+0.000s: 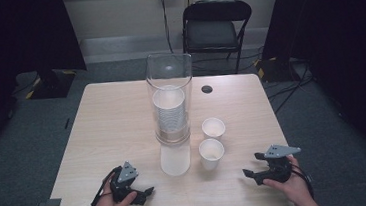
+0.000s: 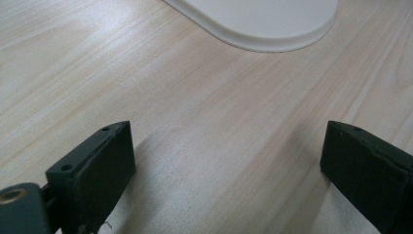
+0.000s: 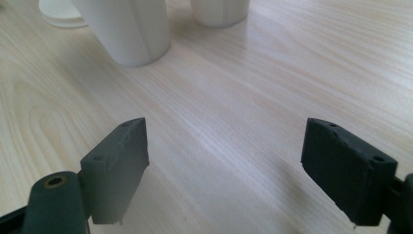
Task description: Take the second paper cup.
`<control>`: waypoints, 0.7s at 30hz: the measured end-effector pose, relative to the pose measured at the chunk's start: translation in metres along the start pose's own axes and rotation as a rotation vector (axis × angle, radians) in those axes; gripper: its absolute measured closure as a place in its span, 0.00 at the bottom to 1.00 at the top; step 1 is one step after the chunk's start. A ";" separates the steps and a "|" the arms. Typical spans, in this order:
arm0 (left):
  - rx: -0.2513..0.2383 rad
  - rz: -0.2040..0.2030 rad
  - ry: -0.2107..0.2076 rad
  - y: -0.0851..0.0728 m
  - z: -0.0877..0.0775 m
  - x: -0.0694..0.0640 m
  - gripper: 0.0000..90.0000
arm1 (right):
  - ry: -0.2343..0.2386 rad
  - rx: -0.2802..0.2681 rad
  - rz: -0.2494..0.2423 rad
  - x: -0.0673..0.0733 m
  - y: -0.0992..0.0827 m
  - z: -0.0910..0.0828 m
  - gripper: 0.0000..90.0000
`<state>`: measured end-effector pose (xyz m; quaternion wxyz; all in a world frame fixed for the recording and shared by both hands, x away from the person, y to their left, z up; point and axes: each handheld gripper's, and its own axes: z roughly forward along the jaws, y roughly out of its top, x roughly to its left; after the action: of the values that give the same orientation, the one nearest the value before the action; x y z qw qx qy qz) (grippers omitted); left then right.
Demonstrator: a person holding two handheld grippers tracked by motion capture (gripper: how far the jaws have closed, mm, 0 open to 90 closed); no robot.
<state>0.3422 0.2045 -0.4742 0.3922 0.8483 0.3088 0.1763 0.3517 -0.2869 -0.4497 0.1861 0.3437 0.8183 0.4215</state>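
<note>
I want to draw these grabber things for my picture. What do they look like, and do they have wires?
Each gripper, left and right, is black, with a grey three-cornered plate on top. Two chunky, blocky black jaws stick out in front, each with little screw holes. A black cable loops back from the left one, and another trails from the right. The hands look bare; no sleeves can be seen.

A pale wood-grain counter (image 1: 112,119) is seen bearing white paper cups (image 1: 213,128), a clear tube (image 1: 169,74) with a white base (image 1: 175,159), and black jaws throughout.

Two upright white cups (image 1: 213,140) on table
</note>
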 end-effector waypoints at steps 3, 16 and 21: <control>0.000 -0.001 0.000 0.000 0.000 0.000 0.06 | -0.002 0.006 -0.007 -0.002 -0.003 -0.003 0.19; 0.000 0.000 0.000 0.000 0.000 0.000 0.06 | -0.034 0.049 0.001 -0.014 -0.022 -0.011 0.19; 0.001 -0.001 0.000 0.000 0.000 0.000 0.06 | -0.049 0.067 -0.053 -0.015 -0.026 -0.014 0.16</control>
<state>0.3421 0.2045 -0.4742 0.3919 0.8484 0.3092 0.1762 0.3432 -0.3161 -0.4628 0.2058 0.3383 0.8359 0.3802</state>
